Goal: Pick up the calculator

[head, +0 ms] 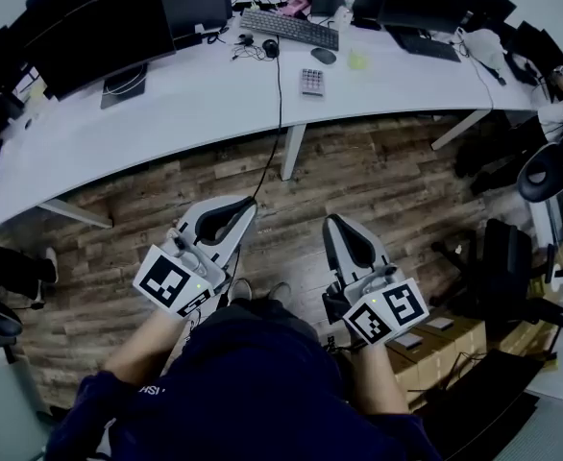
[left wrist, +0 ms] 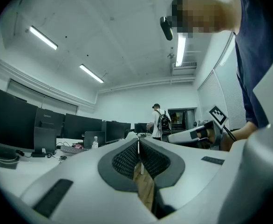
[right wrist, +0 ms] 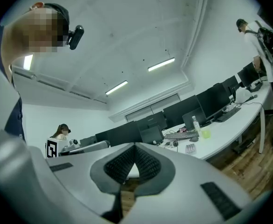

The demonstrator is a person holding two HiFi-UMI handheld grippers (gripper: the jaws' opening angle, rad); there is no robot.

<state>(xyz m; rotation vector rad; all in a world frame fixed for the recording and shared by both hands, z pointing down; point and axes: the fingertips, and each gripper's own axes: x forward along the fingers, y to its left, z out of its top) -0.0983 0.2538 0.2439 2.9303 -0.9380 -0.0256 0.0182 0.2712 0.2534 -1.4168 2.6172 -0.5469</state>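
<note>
On desk (head: 185, 94), calculator (head: 311, 82), far beyond right claw (head: 335, 223)

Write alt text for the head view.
The left tool and right tool, both shut and empty, are held over a wood floor, short of a curved white desk. The calculator lies untouched on it, near a keyboard.

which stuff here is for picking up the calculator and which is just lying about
For the job:
calculator
left gripper, shut, empty
right gripper, shut, empty

Just lying about:
keyboard
mouse
bottle
monitor
boxes
</note>
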